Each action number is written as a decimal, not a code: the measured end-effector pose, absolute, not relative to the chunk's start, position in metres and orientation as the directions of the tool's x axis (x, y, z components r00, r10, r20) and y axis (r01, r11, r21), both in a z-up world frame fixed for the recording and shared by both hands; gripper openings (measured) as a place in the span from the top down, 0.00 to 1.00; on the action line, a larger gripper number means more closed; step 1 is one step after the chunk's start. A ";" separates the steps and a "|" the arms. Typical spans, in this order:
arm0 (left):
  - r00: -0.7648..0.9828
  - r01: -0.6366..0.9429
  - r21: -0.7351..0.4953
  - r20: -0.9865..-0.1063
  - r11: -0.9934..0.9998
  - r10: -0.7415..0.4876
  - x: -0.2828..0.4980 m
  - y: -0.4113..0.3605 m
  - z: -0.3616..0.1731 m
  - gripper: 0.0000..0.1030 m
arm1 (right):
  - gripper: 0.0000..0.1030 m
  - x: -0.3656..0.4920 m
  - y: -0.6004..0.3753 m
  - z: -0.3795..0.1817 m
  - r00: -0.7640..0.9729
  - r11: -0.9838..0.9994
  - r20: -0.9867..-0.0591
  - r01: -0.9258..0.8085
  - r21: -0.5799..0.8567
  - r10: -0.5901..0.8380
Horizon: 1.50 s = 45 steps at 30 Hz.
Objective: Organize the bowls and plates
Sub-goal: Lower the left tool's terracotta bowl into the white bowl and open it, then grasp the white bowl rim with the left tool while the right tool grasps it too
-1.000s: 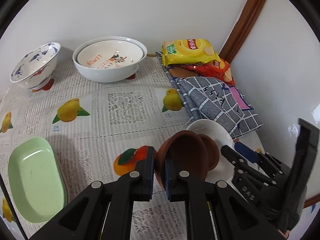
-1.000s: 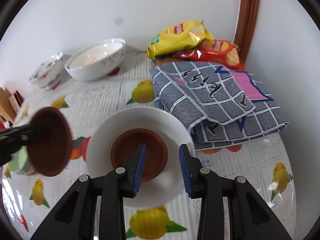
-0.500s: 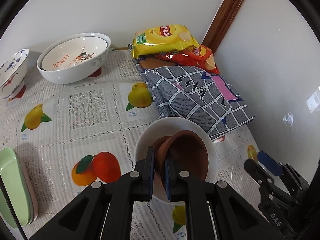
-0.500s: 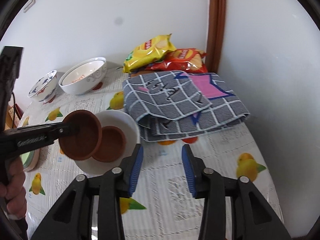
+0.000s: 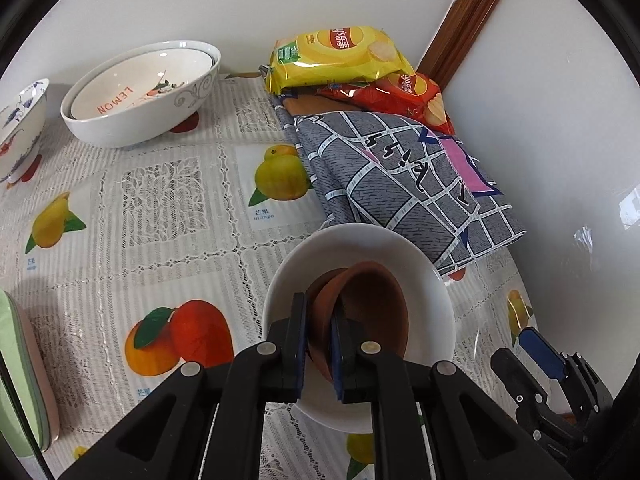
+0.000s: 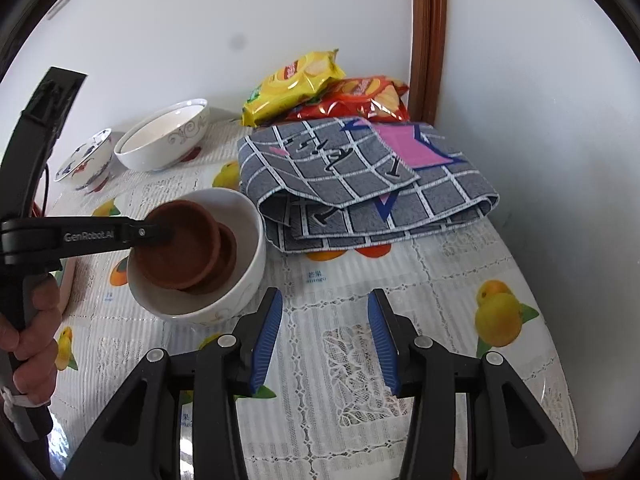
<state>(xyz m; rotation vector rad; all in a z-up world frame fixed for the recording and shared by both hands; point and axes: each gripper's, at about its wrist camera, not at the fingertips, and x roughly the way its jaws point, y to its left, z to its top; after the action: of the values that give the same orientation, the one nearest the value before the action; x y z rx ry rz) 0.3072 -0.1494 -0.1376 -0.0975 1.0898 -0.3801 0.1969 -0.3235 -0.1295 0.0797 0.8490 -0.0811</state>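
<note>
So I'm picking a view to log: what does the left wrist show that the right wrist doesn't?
Only the left wrist: the green tray at the table edge, and LEMON lettering inside the nested bowls. Only the right wrist: the person's hand and the open right claw. Both: the left claw shut on a brown dish over the white bowl.

Left wrist cam: sits just behind the left gripper, looks steeply down and forward, close on the white bowl at lower centre; wall corner at upper right of frame. Right wrist cam: behind the right gripper, farther back and higher, faces the same corner; white bowl at centre left. Overlap: white bowl, grey checked cloth, chip bags, big white bowl. Each cam sees the other gripper at its frame edge.
</note>
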 end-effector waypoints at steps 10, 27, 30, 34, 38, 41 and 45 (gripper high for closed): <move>0.369 0.273 -0.277 -0.854 0.921 -0.366 0.312 -0.154 -0.143 0.88 | 0.56 0.202 -0.326 -0.124 0.675 0.991 -0.737 0.115 0.074 -0.023; 0.421 0.234 -0.200 -0.861 0.951 -0.285 0.309 -0.125 -0.123 0.70 | 0.56 0.241 -0.298 -0.126 0.627 0.985 -0.773 0.047 0.165 0.099; 0.413 0.216 -0.190 -0.871 0.958 -0.266 0.310 -0.120 -0.128 0.70 | 0.56 0.249 -0.295 -0.134 0.603 0.987 -0.792 0.051 0.150 0.090; 0.398 0.226 -0.164 -0.884 0.960 -0.245 0.310 -0.123 -0.135 0.70 | 0.63 0.256 -0.294 -0.144 0.583 0.990 -0.810 0.063 0.123 0.064; 0.379 0.222 -0.148 -0.897 0.964 -0.225 0.314 -0.129 -0.143 0.70 | 0.70 0.261 -0.291 -0.151 0.563 0.992 -0.825 0.070 0.106 0.049; 0.366 0.223 -0.142 -0.905 0.964 -0.218 0.317 -0.130 -0.149 0.69 | 0.74 0.265 -0.288 -0.157 0.545 0.994 -0.838 0.069 0.082 0.032; 0.356 0.223 -0.143 -0.909 0.964 -0.217 0.319 -0.132 -0.154 0.69 | 0.75 0.268 -0.290 -0.160 0.541 0.993 -0.840 0.067 0.092 0.042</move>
<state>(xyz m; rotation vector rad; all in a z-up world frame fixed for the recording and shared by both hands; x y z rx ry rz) 0.3195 -0.1322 -0.1536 0.0060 1.1729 -0.2840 0.2677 -0.2899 -0.1605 0.1181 0.9996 -0.0150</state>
